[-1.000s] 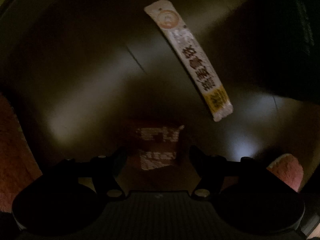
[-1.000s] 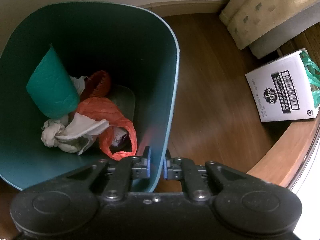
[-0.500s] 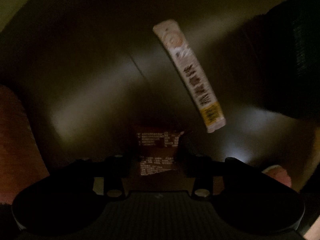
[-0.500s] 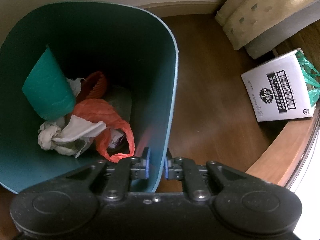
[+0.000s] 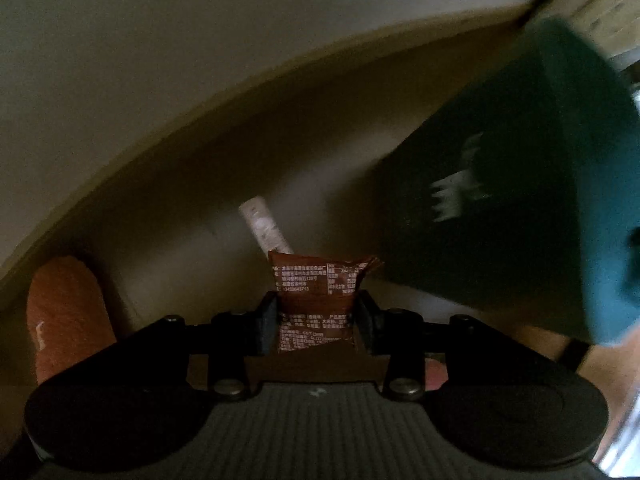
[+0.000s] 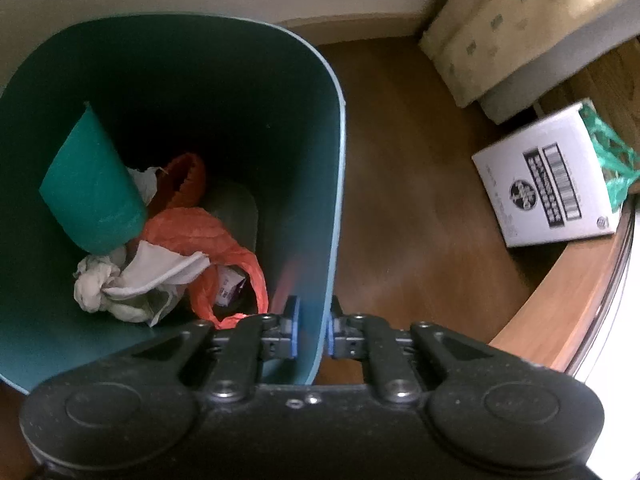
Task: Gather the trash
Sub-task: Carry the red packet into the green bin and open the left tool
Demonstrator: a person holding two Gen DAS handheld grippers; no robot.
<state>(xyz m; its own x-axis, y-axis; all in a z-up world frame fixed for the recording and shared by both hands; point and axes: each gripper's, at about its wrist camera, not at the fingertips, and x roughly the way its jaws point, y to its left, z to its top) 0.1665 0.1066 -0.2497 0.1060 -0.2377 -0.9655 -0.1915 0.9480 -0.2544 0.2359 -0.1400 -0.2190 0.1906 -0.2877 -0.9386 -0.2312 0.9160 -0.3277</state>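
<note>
My left gripper pinches a brown foil wrapper printed with small white text. My right gripper clamps the rim of a teal plastic bin holding crumpled tissue and an orange bag.

Dim room, brown wooden floor, pale wall.

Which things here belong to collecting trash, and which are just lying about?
Job: brown wrapper in left gripper; white wrapper on floor; green bin, rim clamped by right gripper.
Lying about: white box; orange slipper.
</note>
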